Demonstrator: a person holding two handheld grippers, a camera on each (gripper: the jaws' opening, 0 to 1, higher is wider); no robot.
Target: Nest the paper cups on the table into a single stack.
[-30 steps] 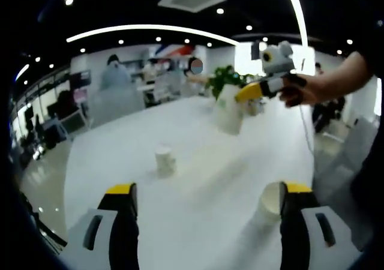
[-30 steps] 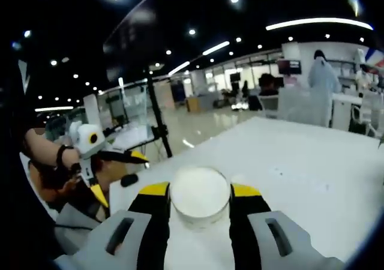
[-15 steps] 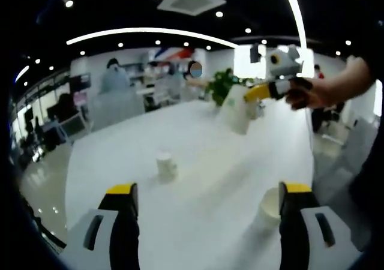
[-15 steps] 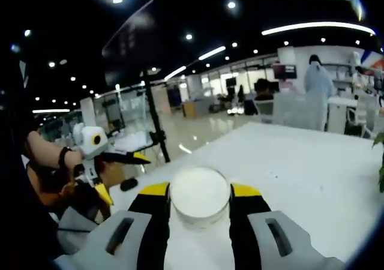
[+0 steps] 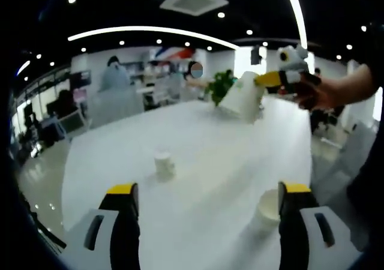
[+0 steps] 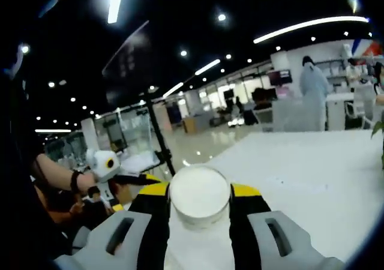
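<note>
Left gripper [image 5: 204, 207]: two black jaws with yellow tips, each mounted on a light grey housing bearing a dark oblong slot. Right gripper [image 6: 200, 201]: same build, black jaws, yellow caps, grey housings with dark slots; in the left gripper view it shows at far right as a yellow-and-black jaw under a grey-white body. The person's left hand [image 6: 78, 183] wears a dark band at the wrist.

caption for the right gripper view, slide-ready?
Right claw shut on a paper cup, held above the white table.
</note>
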